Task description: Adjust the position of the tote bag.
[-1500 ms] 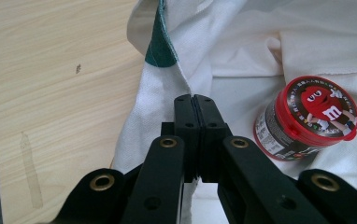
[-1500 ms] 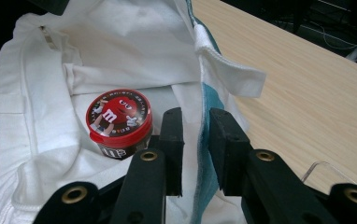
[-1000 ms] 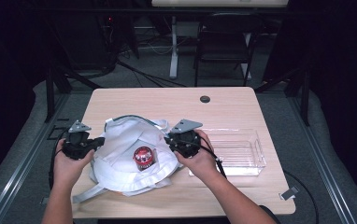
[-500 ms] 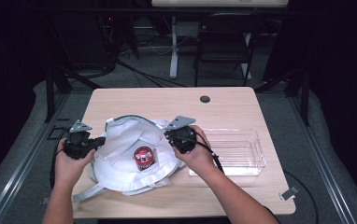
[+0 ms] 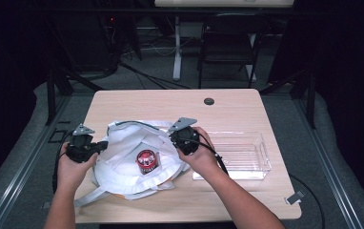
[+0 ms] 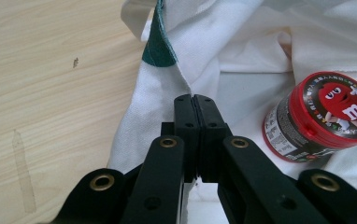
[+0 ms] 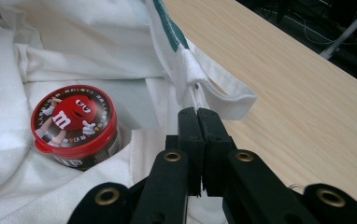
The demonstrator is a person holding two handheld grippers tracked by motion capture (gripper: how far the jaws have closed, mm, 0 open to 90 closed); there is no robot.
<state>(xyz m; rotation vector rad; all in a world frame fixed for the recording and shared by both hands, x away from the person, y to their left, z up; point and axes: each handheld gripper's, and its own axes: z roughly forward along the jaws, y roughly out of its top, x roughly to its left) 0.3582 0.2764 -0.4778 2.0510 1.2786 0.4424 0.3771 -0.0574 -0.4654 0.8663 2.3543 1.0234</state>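
A white cloth bag (image 5: 123, 160) with a green-trimmed rim lies open on the wooden table (image 5: 161, 107). Inside it stands a small tub with a red lid (image 5: 146, 160) showing a cartoon candy figure. My left gripper (image 5: 105, 144) is shut on the bag's left rim; in the left gripper view its tip (image 6: 195, 100) pinches the white fabric (image 6: 242, 42) just below the green trim, with the tub (image 6: 324, 116) to its right. My right gripper (image 5: 174, 141) is shut on the bag's right rim; its tip (image 7: 197, 112) clamps the hem near a strap, the tub (image 7: 76, 123) to its left.
A clear plastic tray (image 5: 266, 162) sits on the table to the right of the bag, close to the right forearm. A dark round grommet (image 5: 209, 101) marks the table's far side. The bag's straps trail toward the front edge. A chair and cables stand beyond the table.
The right gripper has edged slightly left onto the bag's right rim. The left gripper, the bag and the tub have stayed put.
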